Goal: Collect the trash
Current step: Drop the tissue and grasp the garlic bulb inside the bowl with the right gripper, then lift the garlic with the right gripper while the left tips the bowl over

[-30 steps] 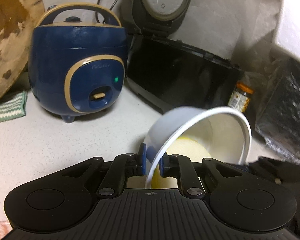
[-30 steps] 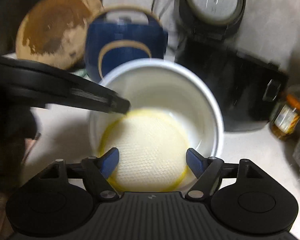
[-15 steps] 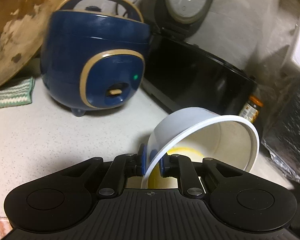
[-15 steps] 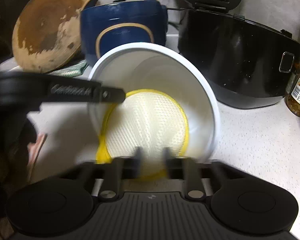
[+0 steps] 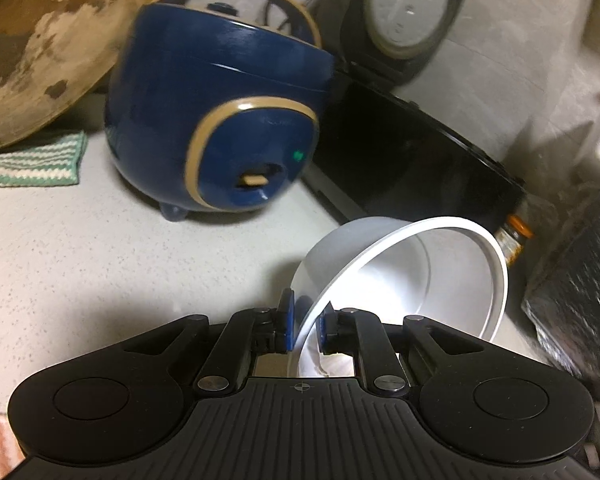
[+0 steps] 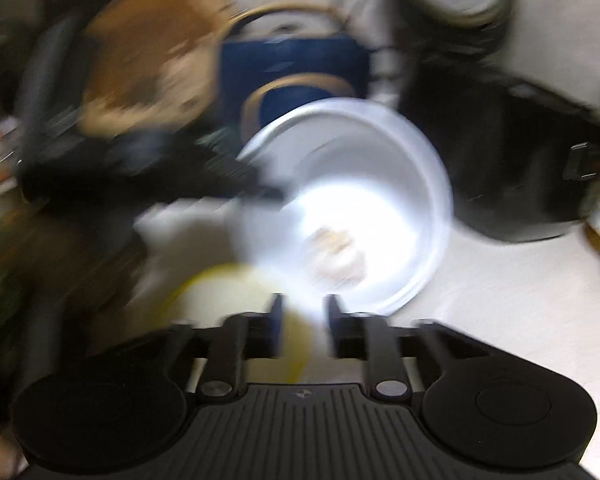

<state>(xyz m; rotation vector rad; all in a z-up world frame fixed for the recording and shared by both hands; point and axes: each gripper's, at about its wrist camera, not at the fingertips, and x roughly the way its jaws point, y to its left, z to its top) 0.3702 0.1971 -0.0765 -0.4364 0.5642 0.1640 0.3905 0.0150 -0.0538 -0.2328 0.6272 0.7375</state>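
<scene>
My left gripper point(image 5: 303, 322) is shut on the rim of a white bowl point(image 5: 412, 276) and holds it tilted on its side above the counter. The right wrist view is blurred. There the bowl point(image 6: 364, 184) faces me with a small pale scrap point(image 6: 336, 248) inside. My right gripper point(image 6: 302, 316) is shut on a round yellow-rimmed mesh filter point(image 6: 236, 300), held outside the bowl, low and to its left. The left gripper's arm point(image 6: 148, 176) reaches to the bowl's left rim.
A blue rice cooker point(image 5: 220, 120) stands behind the bowl, a black cooker point(image 5: 412, 148) with raised lid to its right. A round wooden board point(image 5: 40, 40) leans at far left above a striped cloth point(image 5: 32, 164). A small jar point(image 5: 514, 240) and dark bag point(image 5: 576, 280) sit right.
My right gripper closed on the yellow filter and pulled it out of the bowl, down and left. The bowl now shows only a small scrap. The left gripper keeps holding the tilted bowl.
</scene>
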